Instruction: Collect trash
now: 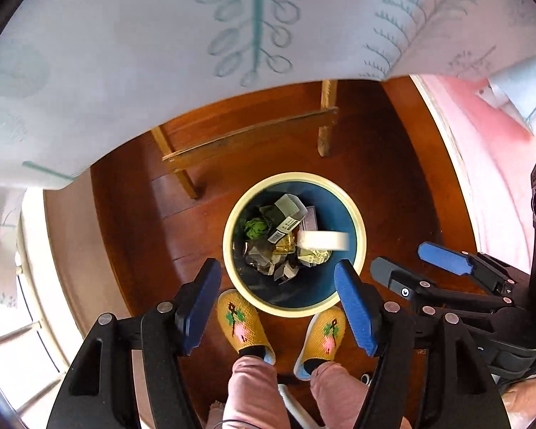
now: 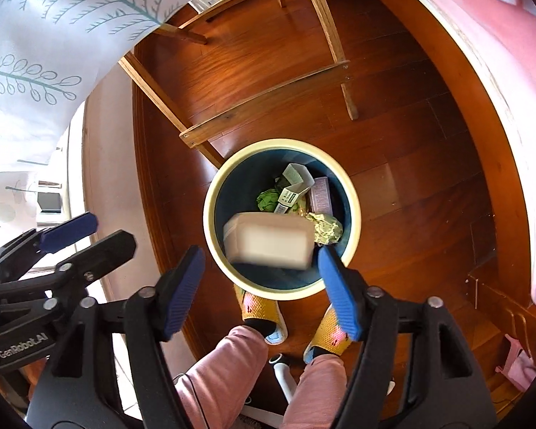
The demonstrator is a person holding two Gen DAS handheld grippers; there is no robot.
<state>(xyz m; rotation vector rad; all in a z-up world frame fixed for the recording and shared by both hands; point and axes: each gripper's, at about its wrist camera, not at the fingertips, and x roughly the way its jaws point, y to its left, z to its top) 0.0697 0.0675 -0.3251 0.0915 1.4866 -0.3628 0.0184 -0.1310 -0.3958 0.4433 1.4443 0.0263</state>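
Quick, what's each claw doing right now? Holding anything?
Left gripper: open, holding nothing.
Right gripper: open, holding nothing; a blurred white box is over the trash bin.

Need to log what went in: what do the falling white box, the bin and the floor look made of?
White box: probably thin card or foam, matte; motion blur hides detail. Bin: likely plastic, a smooth cream rim with a dark blue inside. Floor: glossy reddish-brown wood, with plank seams and grain showing. Both tongs, left and right, are open above the bin.
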